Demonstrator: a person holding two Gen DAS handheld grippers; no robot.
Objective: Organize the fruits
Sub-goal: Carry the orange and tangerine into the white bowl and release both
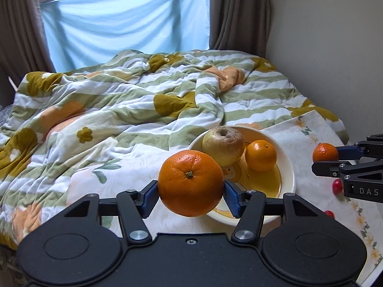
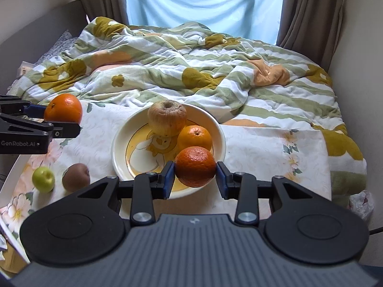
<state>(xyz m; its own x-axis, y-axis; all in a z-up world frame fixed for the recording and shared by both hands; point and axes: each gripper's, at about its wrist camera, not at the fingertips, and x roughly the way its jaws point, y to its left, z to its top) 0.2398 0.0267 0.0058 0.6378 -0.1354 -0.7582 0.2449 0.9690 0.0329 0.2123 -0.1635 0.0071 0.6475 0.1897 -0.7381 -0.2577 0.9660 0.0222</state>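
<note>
My left gripper (image 1: 191,191) is shut on a large orange (image 1: 191,182) and holds it above the cloth, just left of the cream bowl (image 1: 288,167). The bowl holds a yellowish apple (image 1: 223,144) and a small orange (image 1: 261,155). My right gripper (image 2: 195,175) is shut on a darker orange (image 2: 195,166) at the bowl's (image 2: 119,148) near right rim. In the right wrist view the left gripper (image 2: 59,122) with its orange (image 2: 63,108) is at the far left. A green apple (image 2: 43,179) and a kiwi (image 2: 76,177) lie on the cloth left of the bowl.
The bowl stands on a floral cloth (image 2: 263,148) at the foot of a bed with a rumpled striped quilt (image 2: 191,67). Two small red fruits (image 1: 337,186) lie on the cloth at the right. A wall (image 1: 335,47) runs along the right side.
</note>
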